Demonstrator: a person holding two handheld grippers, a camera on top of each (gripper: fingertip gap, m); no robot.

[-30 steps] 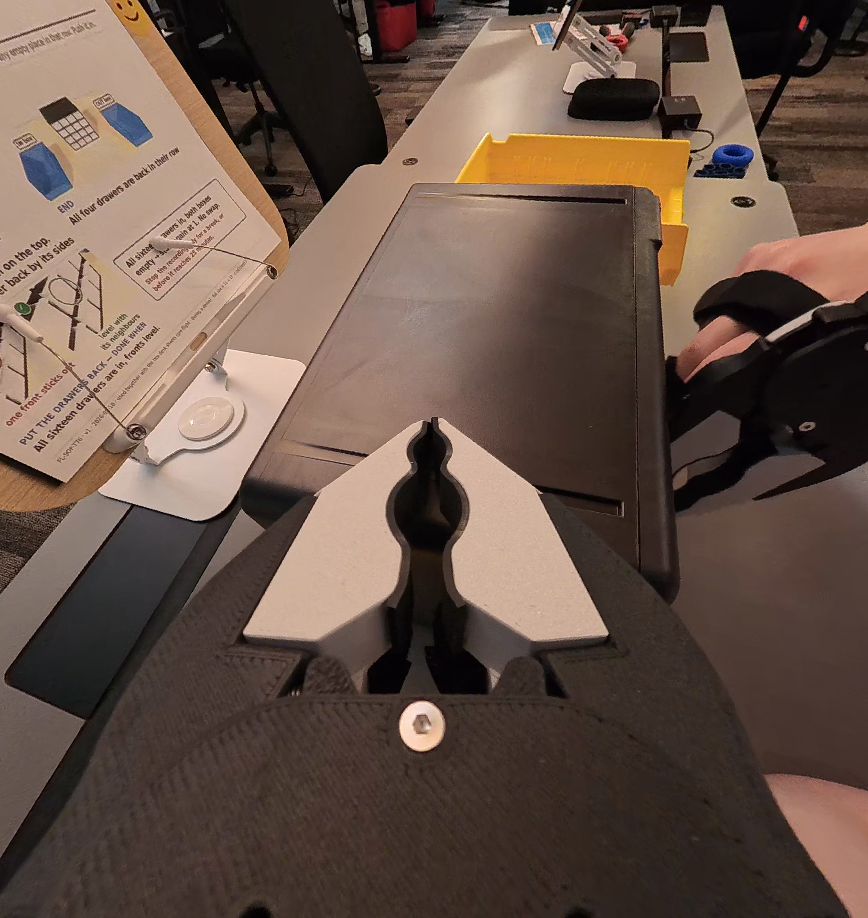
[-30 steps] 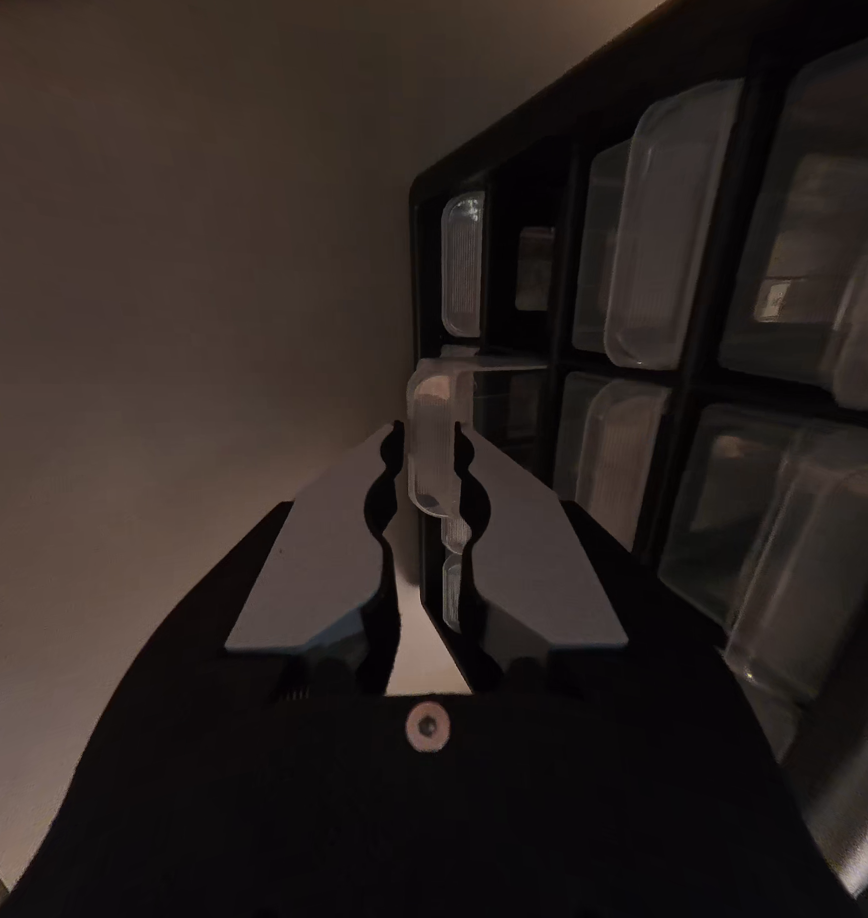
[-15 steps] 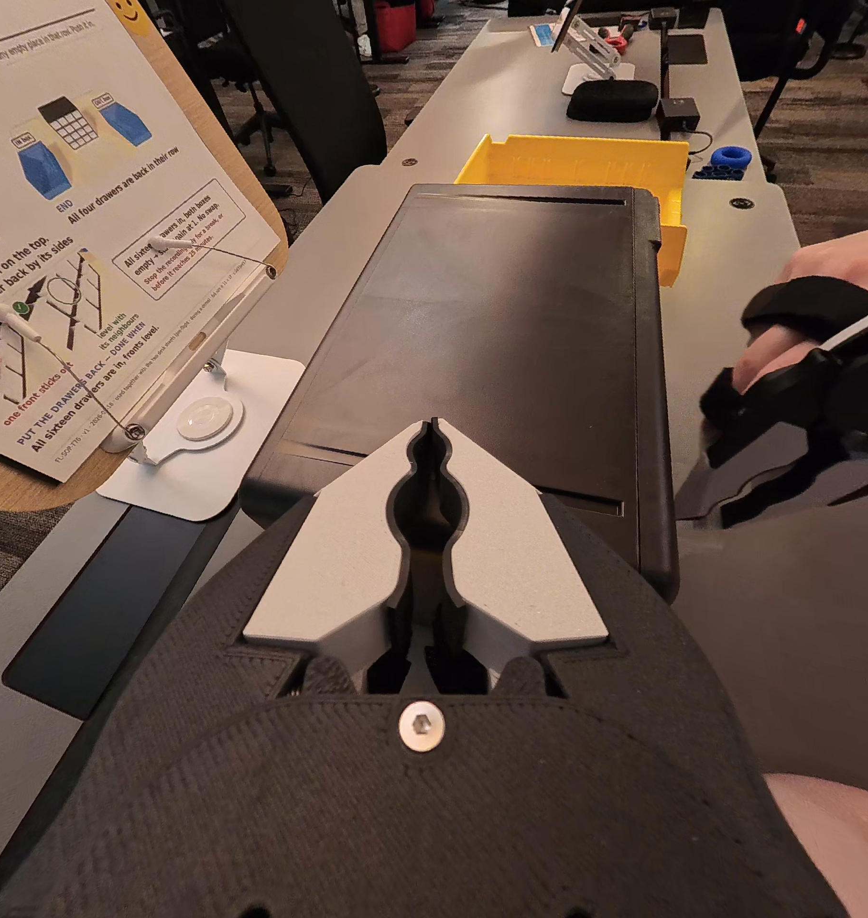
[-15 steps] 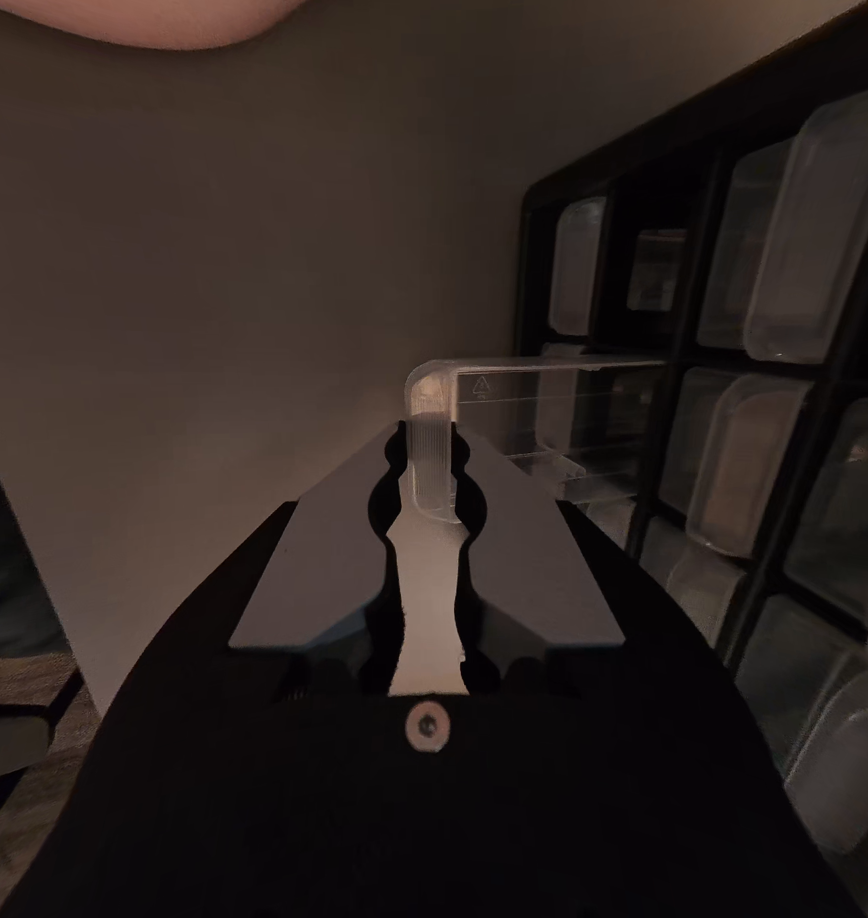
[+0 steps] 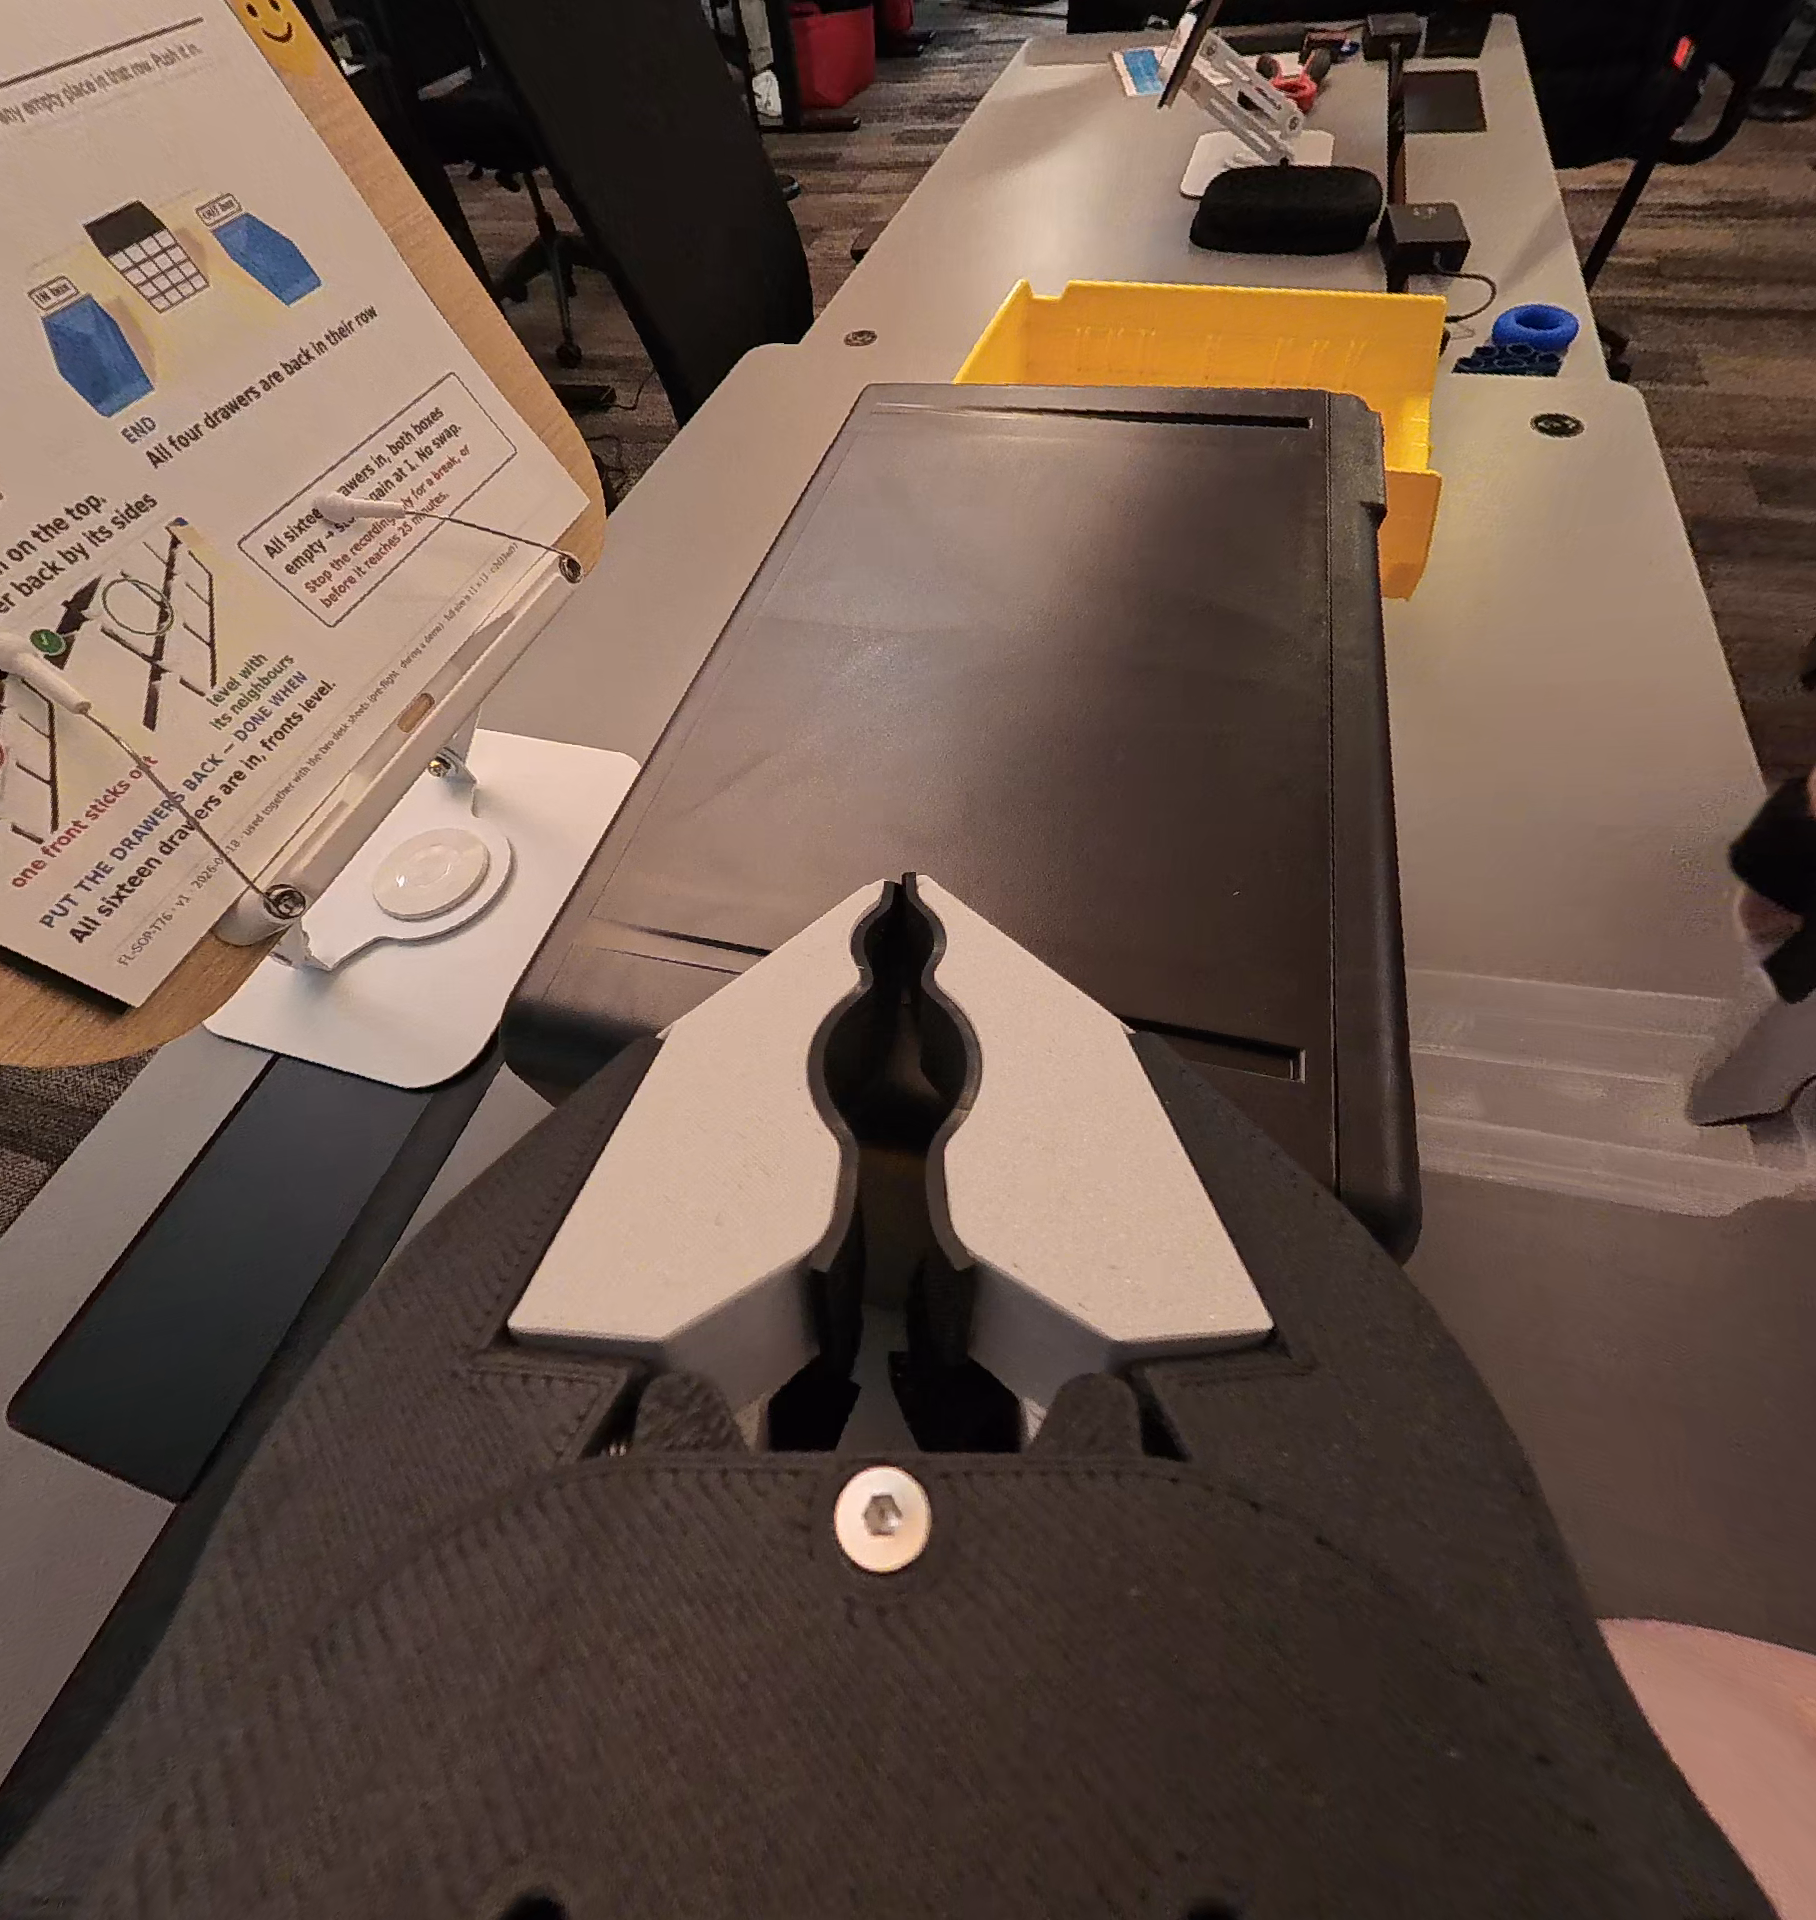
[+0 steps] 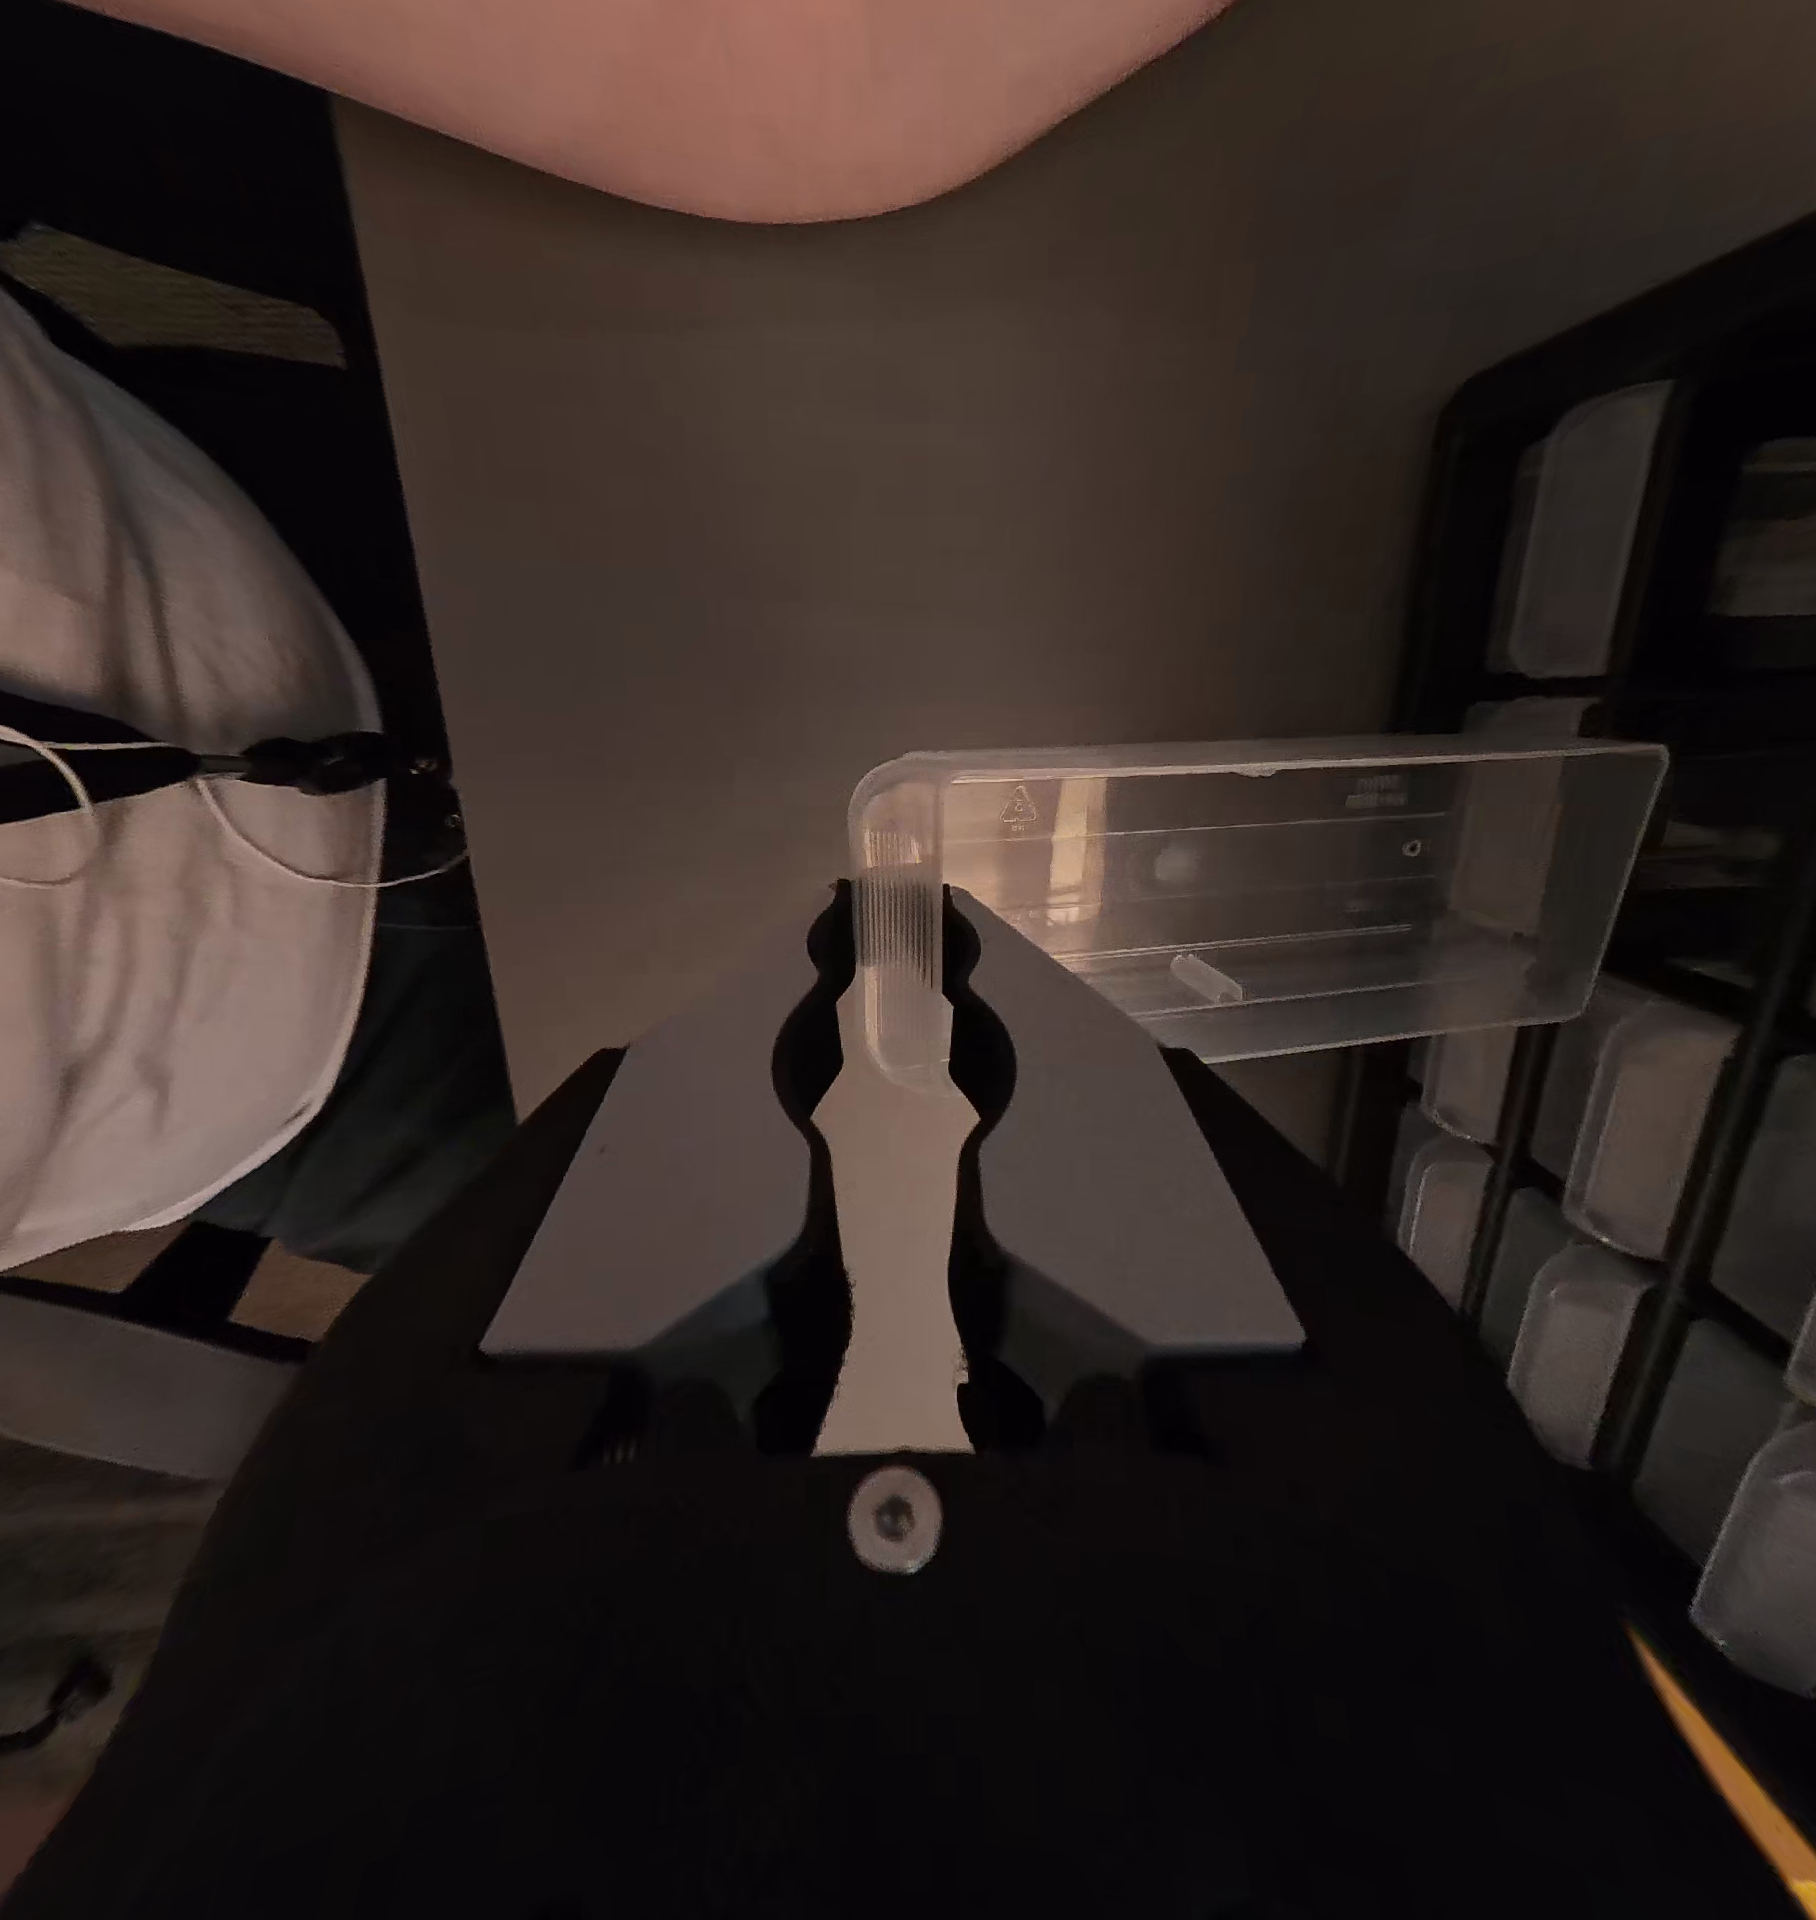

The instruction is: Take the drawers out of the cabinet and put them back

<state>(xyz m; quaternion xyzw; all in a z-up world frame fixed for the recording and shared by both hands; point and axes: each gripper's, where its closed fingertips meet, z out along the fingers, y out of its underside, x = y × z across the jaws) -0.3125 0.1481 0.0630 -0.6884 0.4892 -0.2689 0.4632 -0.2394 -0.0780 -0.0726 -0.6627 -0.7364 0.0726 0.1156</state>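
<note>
So my right tool [image 6: 899, 904] was pinched tight on the ribbed front tab of a clear plastic drawer [image 6: 1299, 894], and the drawer was hanging in the air, fully out of the black plastic cabinet [image 6: 1652, 1039], with its back end just in front of the cabinet's face. From that camera I could see the grid of slots with the other frosted clear drawers [image 6: 1590, 1340] sitting in them.

My left tool [image 5: 904, 894] had its tips closed together with nothing in them, parked over the near end of the cabinet's flat black top. In that view the cabinet lay along the grey counter [image 5: 1558, 727], with a yellow plastic bin [image 5: 1216, 332] touching its far end and a printed instruction sheet on a wooden stand [image 5: 208, 520] off to the left. The right tool showed at the far right edge there, and the drawer looked like a pale smear beside the cabinet.
</note>
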